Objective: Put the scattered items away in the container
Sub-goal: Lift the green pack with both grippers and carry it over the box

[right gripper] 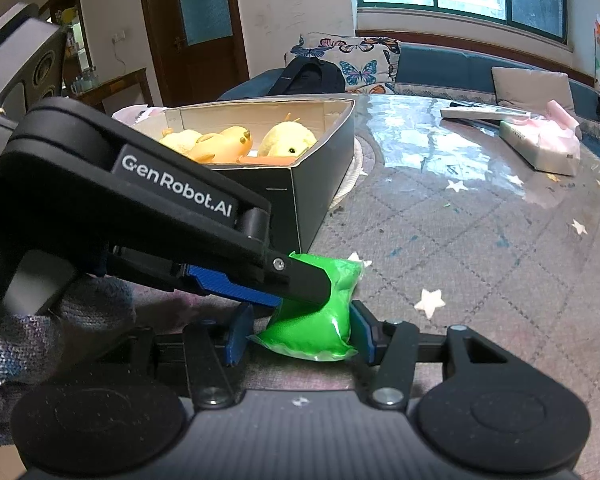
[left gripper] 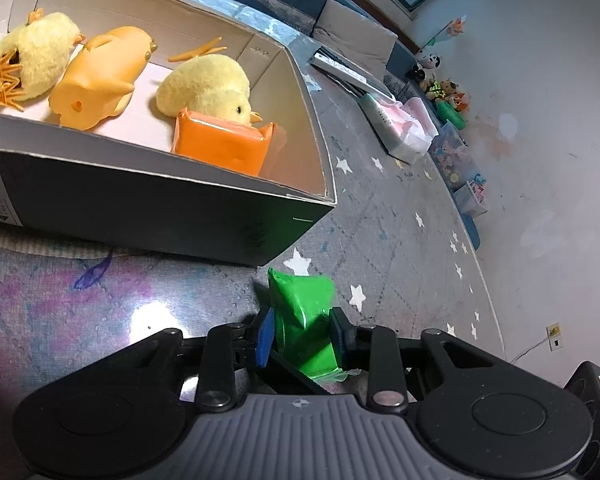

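A green soft packet sits between the blue pads of my left gripper, which press its sides. In the right wrist view the same green packet also lies between the pads of my right gripper, which is shut on it, and one of the left gripper's fingers reaches across its top. Both grippers hold it just in front of the near corner of the dark cardboard box. Inside the box lie two yellow plush chicks, an orange rubber toy and an orange packet.
The box stands on a glossy star-patterned table cover. A pink-and-white tissue pack and a flat grey device lie at the far right of the table. A knitted glove grips the left tool. A sofa runs behind.
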Demonstrator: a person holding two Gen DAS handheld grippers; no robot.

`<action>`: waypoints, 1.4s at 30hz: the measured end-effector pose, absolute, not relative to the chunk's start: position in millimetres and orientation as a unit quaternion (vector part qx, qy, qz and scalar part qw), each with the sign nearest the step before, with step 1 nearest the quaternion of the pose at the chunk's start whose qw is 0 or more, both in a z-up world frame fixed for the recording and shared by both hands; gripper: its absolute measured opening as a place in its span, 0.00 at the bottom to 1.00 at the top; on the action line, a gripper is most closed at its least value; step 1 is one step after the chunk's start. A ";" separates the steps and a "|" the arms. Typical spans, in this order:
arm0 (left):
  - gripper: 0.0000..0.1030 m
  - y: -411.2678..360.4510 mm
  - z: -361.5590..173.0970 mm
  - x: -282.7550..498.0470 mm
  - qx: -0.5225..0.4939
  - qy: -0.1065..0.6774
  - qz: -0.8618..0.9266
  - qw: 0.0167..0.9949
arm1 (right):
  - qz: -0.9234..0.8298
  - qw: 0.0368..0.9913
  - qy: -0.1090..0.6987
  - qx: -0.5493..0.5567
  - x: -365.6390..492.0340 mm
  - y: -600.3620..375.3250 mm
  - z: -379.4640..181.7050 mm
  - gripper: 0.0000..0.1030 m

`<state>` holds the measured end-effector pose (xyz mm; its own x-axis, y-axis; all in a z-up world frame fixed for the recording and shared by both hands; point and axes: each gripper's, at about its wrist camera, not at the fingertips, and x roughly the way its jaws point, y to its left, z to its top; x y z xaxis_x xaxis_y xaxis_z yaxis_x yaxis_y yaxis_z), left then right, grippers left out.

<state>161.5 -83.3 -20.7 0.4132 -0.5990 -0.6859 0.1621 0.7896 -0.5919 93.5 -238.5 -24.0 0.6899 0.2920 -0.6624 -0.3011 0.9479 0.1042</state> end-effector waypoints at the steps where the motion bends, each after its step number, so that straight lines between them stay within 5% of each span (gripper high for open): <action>1: 0.31 -83.5 -20.5 161.1 -0.223 0.487 -0.235 0.811 | 0.161 0.919 0.359 -0.006 93.3 -238.5 -24.3 0.51; 24: 0.28 -57.8 29.8 128.6 -0.220 0.426 -0.221 0.849 | 0.197 0.928 0.315 -0.020 70.7 -221.5 13.9 0.51; 42: 0.27 -7.3 67.1 185.0 -0.250 0.378 -0.183 0.872 | 0.232 0.937 0.257 -0.046 135.0 -177.1 52.0 0.51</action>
